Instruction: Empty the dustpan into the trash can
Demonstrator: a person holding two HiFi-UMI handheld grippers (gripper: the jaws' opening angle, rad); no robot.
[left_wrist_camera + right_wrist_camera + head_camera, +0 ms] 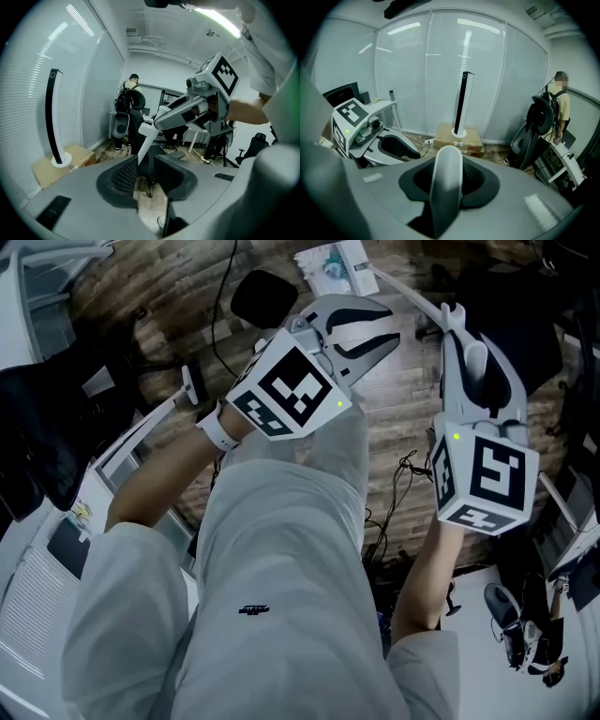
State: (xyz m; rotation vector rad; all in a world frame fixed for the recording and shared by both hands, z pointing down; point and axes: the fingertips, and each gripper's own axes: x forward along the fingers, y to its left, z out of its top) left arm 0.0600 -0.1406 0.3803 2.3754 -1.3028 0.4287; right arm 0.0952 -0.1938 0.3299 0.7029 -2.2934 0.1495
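Pan hidden; the dustpan's white handle (446, 197) stood clamped in the right claw (449, 176), toward 12 o'clock; left claw (146, 173) gaped empty

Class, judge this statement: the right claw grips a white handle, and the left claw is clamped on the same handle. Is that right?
No. The left claw is open with nothing in it: the left gripper view shows only floor between its jaws. The right claw does grip the white handle.
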